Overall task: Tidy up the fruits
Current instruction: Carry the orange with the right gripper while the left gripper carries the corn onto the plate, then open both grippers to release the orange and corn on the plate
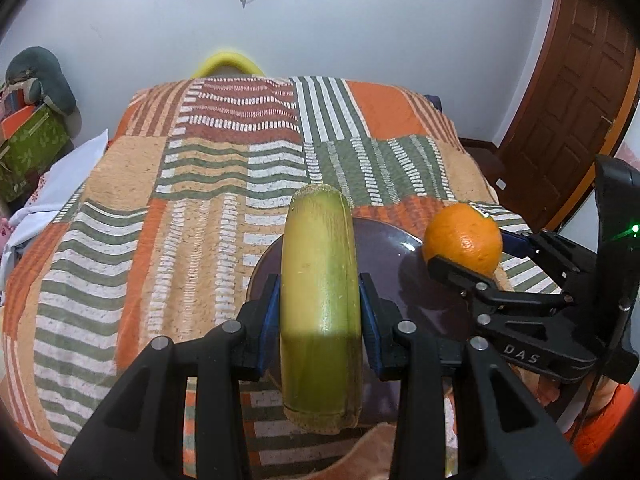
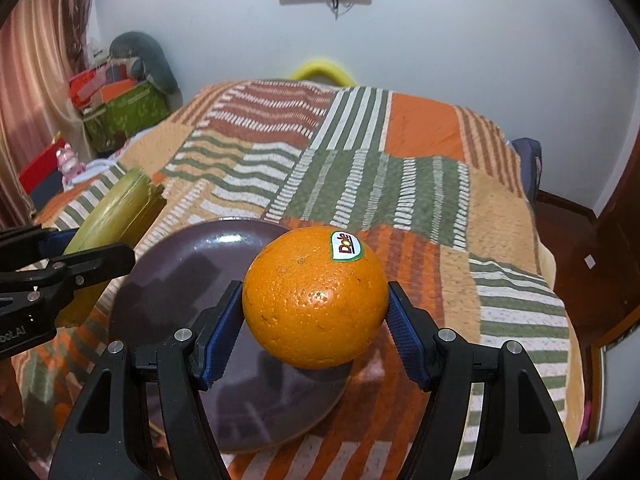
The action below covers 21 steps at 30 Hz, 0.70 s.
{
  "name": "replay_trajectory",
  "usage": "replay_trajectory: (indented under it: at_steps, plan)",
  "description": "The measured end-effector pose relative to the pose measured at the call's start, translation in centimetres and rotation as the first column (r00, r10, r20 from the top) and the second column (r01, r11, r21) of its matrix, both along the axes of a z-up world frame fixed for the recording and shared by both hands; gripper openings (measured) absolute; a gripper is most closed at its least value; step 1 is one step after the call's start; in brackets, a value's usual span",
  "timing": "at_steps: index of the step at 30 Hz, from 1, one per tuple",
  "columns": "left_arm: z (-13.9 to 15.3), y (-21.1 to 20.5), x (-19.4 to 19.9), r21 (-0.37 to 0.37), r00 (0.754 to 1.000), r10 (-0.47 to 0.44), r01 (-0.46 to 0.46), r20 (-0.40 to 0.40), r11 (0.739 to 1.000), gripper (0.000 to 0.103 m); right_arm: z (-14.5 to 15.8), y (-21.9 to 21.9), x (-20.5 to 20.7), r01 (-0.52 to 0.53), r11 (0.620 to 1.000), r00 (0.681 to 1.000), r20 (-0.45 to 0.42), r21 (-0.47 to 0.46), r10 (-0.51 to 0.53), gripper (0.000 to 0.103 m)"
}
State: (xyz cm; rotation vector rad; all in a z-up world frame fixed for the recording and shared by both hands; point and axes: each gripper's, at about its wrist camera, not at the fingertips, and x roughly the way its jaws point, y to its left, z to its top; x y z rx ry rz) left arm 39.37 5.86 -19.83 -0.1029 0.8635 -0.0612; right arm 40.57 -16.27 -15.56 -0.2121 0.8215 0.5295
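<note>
My left gripper [image 1: 319, 312] is shut on a thick yellow-green cane-like stalk [image 1: 318, 304], held lengthwise above the left part of a dark purple plate [image 1: 384, 256]. My right gripper [image 2: 316, 320] is shut on an orange [image 2: 314, 296] with a Dole sticker, held above the plate's [image 2: 180, 272] right edge. The orange [image 1: 464, 244] and right gripper [image 1: 472, 264] show at the right of the left wrist view. The stalk [image 2: 112, 216] and left gripper [image 2: 68, 256] show at the left of the right wrist view.
The plate lies on a bed covered by an orange, green and white patchwork blanket [image 1: 224, 184]. Boxes and a grey cushion [image 2: 136, 64] stand at the far left by a curtain. A wooden door [image 1: 576, 92] is at the right. A yellow curved thing [image 1: 226, 64] sits at the bed's far end.
</note>
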Motion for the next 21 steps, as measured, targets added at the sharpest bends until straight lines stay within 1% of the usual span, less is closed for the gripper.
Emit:
replay_trajectory:
  at_steps: [4,8,11,14,15,17,20,21]
  plan:
    - [-1.3,0.2,1.4,-0.009,0.999,0.001,-0.002,-0.04,1.0,0.037,-1.1,0.7,0.9,-0.019,0.999,0.999,-0.028,-0.029,0.018,0.066]
    - [-2.6,0.5,2.7,-0.041,0.997,0.0,-0.003,-0.082,0.999,0.037,-2.0,0.9,1.6,-0.012,0.999,0.998,-0.069,-0.036,0.01,0.066]
    - [-3.4,0.2,3.3,-0.036,0.994,-0.005,0.001,-0.11,0.999,0.037,-2.5,0.8,2.0,-0.011,0.999,0.997,-0.082,-0.046,0.007,0.067]
    - [-3.1,0.1,3.3,-0.028,0.997,0.0,-0.003,-0.081,1.0,0.037,-2.7,1.0,2.2,-0.024,0.998,0.996,-0.089,-0.062,0.019,0.067]
    - [-2.7,0.1,3.1,-0.026,0.998,0.001,-0.003,-0.067,1.0,0.039,-2.7,1.2,2.1,-0.035,0.997,0.996,-0.083,-0.067,0.029,0.066]
    - [-2.1,0.1,2.9,-0.034,0.999,-0.001,-0.001,-0.054,0.999,0.04,-2.7,1.4,2.0,-0.053,0.996,0.995,-0.086,-0.073,0.047,0.067]
    - [-1.3,0.3,2.5,-0.039,0.999,0.001,-0.003,-0.045,0.999,0.04,-1.7,1.3,1.2,-0.048,0.997,0.998,-0.042,-0.067,0.045,0.069]
    - [-1.0,0.3,2.2,-0.03,0.999,0.003,-0.004,-0.038,1.0,0.04,-1.2,1.1,0.9,-0.047,0.997,0.999,-0.027,-0.059,0.045,0.073]
